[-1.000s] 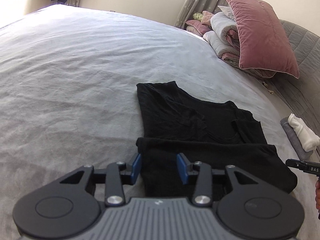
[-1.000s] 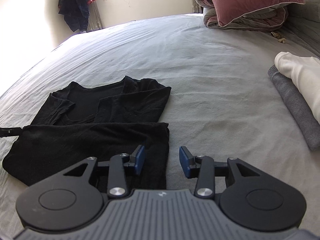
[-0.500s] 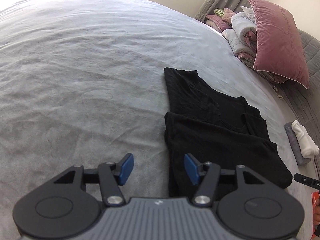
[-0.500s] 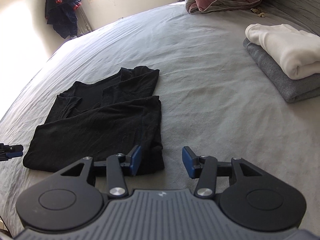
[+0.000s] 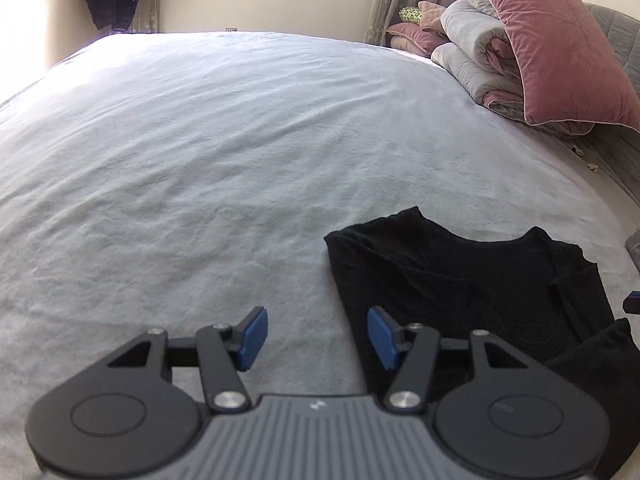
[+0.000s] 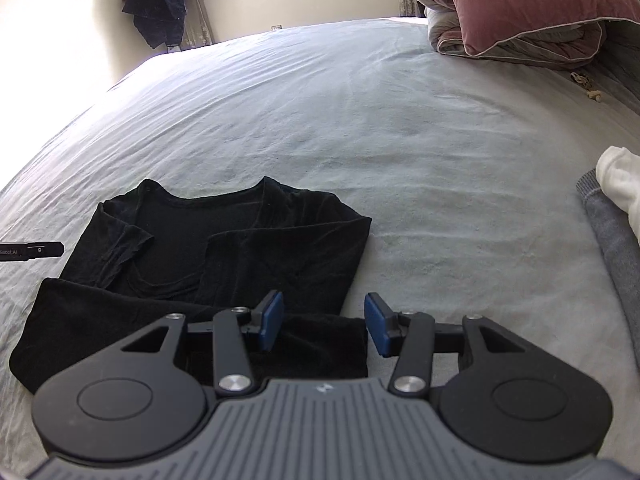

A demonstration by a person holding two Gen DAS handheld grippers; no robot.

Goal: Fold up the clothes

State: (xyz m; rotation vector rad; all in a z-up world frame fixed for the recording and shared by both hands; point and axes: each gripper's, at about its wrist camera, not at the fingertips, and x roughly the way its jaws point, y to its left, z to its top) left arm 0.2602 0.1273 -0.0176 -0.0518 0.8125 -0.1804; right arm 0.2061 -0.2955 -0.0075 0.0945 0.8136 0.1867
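A black shirt [image 5: 460, 280] lies flat on the grey bed sheet [image 5: 240, 140], its lower part folded up over its body. My left gripper [image 5: 318, 334] hovers open at the shirt's left edge; its right pad is over the black cloth, its left pad over bare sheet, and nothing is pinched. In the right wrist view the shirt [image 6: 240, 248] spreads to the left, and my right gripper [image 6: 324, 322] stands open over the right corner of the folded part. Each gripper's tip shows at the other view's edge: the right gripper [image 5: 632, 304] and the left gripper [image 6: 32, 250].
A pink pillow [image 5: 552, 48] leans on rolled grey bedding [image 5: 472, 60] at the bed's head. Folded clothes, a white piece [image 6: 620, 180] on a grey one [image 6: 616, 256], sit right of the shirt. Dark clothes [image 6: 160, 0] hang by the far wall.
Both grippers' jaws have widened a little. The left one swung off the folded hem's corner and now sits farther up the shirt's left edge. The right one shifted along the right edge. The shirt lies unchanged.
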